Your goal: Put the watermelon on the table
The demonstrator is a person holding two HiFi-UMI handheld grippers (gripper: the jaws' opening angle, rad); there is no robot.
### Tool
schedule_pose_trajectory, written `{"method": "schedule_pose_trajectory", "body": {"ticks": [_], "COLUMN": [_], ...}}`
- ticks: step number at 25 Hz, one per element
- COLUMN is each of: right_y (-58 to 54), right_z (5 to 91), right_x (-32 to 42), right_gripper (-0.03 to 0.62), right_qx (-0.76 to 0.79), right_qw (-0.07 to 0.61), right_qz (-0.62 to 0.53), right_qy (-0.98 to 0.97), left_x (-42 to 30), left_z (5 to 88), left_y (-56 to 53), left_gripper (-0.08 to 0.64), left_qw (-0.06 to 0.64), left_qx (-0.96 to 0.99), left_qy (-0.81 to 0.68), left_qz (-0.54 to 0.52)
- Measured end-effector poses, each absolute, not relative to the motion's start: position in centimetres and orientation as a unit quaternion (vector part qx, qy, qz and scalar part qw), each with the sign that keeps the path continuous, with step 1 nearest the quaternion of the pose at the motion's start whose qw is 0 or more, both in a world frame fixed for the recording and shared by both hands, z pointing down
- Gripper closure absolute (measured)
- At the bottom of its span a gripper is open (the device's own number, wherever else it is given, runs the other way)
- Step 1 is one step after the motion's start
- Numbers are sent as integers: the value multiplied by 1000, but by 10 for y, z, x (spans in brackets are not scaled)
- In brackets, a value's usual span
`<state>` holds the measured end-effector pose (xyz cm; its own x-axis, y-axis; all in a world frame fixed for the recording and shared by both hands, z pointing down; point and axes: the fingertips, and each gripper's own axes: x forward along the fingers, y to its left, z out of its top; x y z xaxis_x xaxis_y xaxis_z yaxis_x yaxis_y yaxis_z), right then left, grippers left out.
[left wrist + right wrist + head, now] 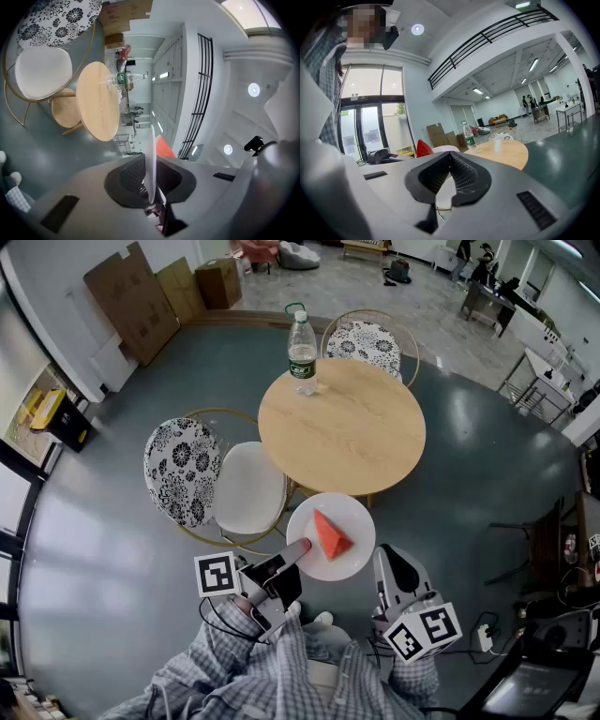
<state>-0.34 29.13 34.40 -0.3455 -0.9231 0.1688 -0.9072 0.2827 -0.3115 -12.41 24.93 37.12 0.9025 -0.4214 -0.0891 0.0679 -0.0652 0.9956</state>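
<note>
Round wooden table (342,432), bottle (302,352) standing on it. Left gripper (298,549) pinches the white plate (354,514) rim, watermelon (330,534) aboard. Right gripper (394,559) jaws pressed together, empty.

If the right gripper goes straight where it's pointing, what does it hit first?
Probably the near edge of the table, though the right gripper may clip the plate rim just left first; depth is unclear.

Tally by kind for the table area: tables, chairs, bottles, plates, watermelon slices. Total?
round wooden table: 1
patterned-back chairs: 2
water bottle: 1
white plate: 1
watermelon slice: 1
Total: 6
</note>
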Motion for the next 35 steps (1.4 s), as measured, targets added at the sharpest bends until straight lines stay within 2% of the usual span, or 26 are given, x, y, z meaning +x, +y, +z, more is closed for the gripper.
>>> {"method": "schedule_pose_trajectory", "body": {"ticks": [14,27,30,35], "right_y": [290,288,287,286], "right_z": [343,364,365,370], "right_x": [-14,-17,-28,-41], "right_gripper": [583,580,521,515], "right_qx": [-571,-540,-521,-512], "right_qw": [18,133,142,123], "right_qz": [-193,-370,-384,-389], "right_qy": [797,745,748,756], "left_x": [-136,-142,-146,-148], "left_z": [371,372,375,374], "left_y": [245,243,243,241], "left_gripper": [520,520,520,520], "left_qw": [673,677,677,680], "left_qx": [704,699,698,697], "left_qy": [-130,-128,-130,-125], "left_qz": [-188,-192,-192,-192]}}
